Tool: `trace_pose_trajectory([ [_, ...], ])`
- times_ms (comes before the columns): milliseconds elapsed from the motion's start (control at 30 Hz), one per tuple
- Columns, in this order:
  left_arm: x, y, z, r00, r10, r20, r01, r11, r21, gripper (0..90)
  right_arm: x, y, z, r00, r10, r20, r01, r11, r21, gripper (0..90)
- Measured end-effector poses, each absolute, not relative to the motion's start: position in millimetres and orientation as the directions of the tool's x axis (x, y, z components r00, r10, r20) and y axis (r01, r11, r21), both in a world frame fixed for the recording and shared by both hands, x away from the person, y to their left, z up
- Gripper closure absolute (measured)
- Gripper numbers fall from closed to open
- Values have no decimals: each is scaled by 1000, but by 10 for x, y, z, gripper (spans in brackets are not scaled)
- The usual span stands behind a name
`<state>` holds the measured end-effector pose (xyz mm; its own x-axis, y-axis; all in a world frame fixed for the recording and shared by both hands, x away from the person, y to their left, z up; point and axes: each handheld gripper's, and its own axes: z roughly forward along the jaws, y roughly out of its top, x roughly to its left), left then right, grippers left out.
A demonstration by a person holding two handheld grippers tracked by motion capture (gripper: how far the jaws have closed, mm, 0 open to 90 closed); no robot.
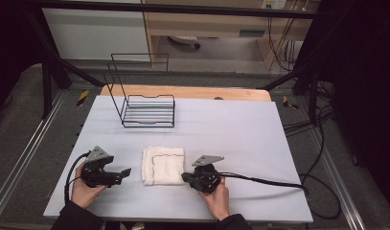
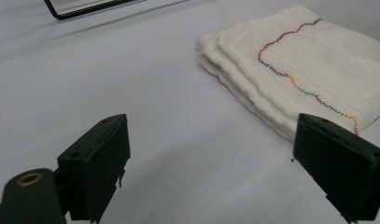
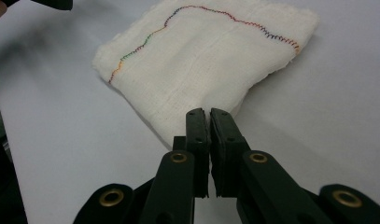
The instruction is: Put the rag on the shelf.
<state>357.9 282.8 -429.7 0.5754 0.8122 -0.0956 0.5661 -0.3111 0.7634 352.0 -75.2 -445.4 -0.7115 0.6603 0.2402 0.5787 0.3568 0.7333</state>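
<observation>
A folded white cloth [image 1: 164, 165] with a wavy line of multicoloured stitching lies flat on the table, between the two grippers. My left gripper [image 1: 125, 173] rests just left of it and stands open; in the left gripper view its jaws [image 2: 211, 158] are wide apart over bare table, with the cloth [image 2: 309, 60] ahead to the right. My right gripper [image 1: 185, 177] is shut. Its tips [image 3: 208, 114] are pressed together at the near corner of the cloth [image 3: 201, 60], and no fabric shows between them.
A black wire rack [image 1: 147, 108] stands at the back left of the pale table [image 1: 240, 124]; its base bar [image 2: 85, 7] shows far ahead of the left gripper. Cables trail from the right gripper across the table to the right edge [image 1: 274, 182].
</observation>
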Motion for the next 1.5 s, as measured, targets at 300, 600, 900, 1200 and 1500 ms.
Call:
trace_pose_trajectory([
  [300, 3562, 2789, -4283, 589, 802, -99, 562, -318, 764, 110, 3659, -936, -4344, -704, 691, 164, 561, 400, 725, 871],
  [600, 3561, 2722, -4280, 601, 793, -102, 560, -327, 761, 110, 3908, -1140, -4368, -677, 728, 112, 558, 408, 723, 867],
  [900, 3559, 2699, -4288, 604, 790, -105, 562, -329, 759, 110, 4200, -1154, -4401, -634, 767, 99, 566, 372, 736, 868],
  [1200, 3578, 2652, -4261, 610, 785, -109, 560, -330, 760, 110, 4227, -1170, -4389, -627, 772, 102, 553, 349, 757, 737],
  [1500, 3825, 2355, -4087, 614, 780, -120, 553, -316, 771, 137, 4125, -1301, -4284, -608, 782, 135, 550, 292, 782, 302],
])
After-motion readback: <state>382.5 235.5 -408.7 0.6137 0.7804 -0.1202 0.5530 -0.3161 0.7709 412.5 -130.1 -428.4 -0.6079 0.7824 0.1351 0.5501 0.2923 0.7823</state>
